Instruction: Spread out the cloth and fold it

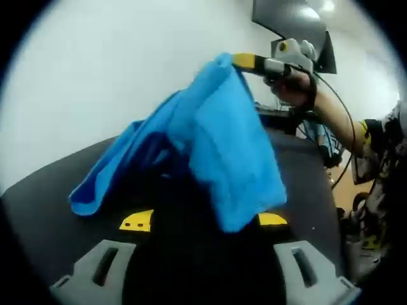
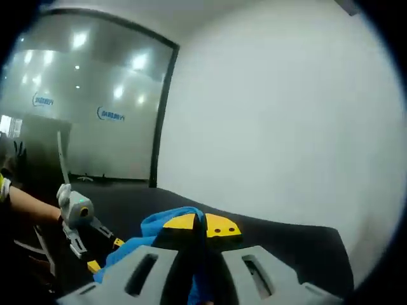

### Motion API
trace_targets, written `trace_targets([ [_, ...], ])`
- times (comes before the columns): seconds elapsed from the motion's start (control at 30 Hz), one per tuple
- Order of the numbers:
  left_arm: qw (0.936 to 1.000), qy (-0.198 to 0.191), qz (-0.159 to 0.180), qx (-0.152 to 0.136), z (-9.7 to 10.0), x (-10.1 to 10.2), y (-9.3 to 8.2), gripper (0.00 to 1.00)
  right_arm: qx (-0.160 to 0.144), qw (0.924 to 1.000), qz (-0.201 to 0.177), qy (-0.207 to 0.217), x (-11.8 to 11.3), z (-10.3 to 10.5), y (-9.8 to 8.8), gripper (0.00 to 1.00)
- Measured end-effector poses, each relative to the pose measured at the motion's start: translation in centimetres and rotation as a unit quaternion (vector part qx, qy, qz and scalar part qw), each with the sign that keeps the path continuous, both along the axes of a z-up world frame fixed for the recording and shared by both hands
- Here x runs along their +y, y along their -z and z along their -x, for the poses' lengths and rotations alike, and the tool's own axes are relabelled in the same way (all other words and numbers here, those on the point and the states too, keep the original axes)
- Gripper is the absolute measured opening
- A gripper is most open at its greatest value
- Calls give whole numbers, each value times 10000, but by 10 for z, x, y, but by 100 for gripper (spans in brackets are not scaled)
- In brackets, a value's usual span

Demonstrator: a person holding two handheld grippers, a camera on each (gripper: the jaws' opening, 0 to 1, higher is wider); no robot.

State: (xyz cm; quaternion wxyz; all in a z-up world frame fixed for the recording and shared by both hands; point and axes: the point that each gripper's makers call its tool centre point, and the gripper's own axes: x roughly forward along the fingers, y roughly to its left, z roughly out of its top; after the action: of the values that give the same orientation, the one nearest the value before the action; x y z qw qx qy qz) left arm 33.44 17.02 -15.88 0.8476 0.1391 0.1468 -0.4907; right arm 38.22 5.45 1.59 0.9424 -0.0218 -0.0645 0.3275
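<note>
A blue cloth (image 1: 216,133) hangs from my right gripper (image 1: 240,61), which a hand holds up at the top of the left gripper view. The cloth's low end (image 1: 86,200) trails onto the dark table (image 1: 44,222). My left gripper (image 1: 203,220) stands open, its yellow-tipped jaws wide apart, with the cloth's lower corner hanging between them, unclamped. In the right gripper view my right gripper (image 2: 202,225) is shut on a bunch of the blue cloth (image 2: 159,222). The left gripper (image 2: 105,254) comes in from the left, low beside the cloth.
The dark table (image 2: 286,248) runs back to a white wall (image 2: 286,114). A glass partition (image 2: 82,108) stands at the left. A dark monitor (image 1: 286,19) hangs above the table's far side, and the person's arm (image 1: 337,121) and cables are at the right.
</note>
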Motion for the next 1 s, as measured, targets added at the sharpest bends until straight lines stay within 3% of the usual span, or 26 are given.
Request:
trace_targets([
  [0.03, 9997, 120, -188, -114, 4, -5, 3, 52, 12, 10000, 6, -1, -2, 0, 2, 1],
  [0.13, 9990, 100, -205, -385, 6, -16, -11, 12, 76, 10000, 0, 50, -9, -2, 8, 1],
  [0.17, 9989, 140, -154, -425, 6, -18, -19, 11, 105, 9999, 39, 86, -12, -4, 11, 1],
  [0.27, 9952, 198, 934, -200, 9, -31, -66, 8, 239, 9994, 105, 240, -21, -10, 21, 1],
  [0.33, 9899, 161, 1402, -136, 8, -28, -95, 8, 314, 9991, 111, 259, -24, -12, 27, 1],
  [0.43, 9781, 138, 2075, 133, 9, -21, -128, 8, 459, 9984, 72, 307, -29, -17, 36, 1],
  [0.57, 9548, 210, 2958, 220, 14, -6, -181, 7, 602, 9976, -112, 333, -35, -17, 36, 1],
  [0.6, 9523, 235, 3039, 182, 16, -2, -193, 7, 609, 9977, -204, 200, -32, -15, 30, 1],
  [0.63, 9544, 226, 2977, 72, 19, 0, -201, 7, 608, 9977, -220, 186, -32, -14, 29, 1],
  [0.7, 9655, 89, 2571, -391, 21, 5, -218, 7, 507, 9986, -126, 114, -27, -14, 15, 1],
  [0.73, 9656, 68, 2578, -329, 23, 8, -226, 7, 444, 9989, -7, 114, -26, -16, 5, 1],
  [0.83, 9598, -99, 2785, -324, 19, 24, -258, 7, -95, 9998, 139, 44, -21, -11, -48, 1],
  [0.93, 9528, -268, 2951, -655, 20, 43, -298, 7, -633, 9978, 190, -101, -13, 2, -103, 1],
  [1.0, 9491, -238, 3048, -761, 28, 53, -325, 7, -803, 9962, 227, -244, -4, 13, -129, 1],
])
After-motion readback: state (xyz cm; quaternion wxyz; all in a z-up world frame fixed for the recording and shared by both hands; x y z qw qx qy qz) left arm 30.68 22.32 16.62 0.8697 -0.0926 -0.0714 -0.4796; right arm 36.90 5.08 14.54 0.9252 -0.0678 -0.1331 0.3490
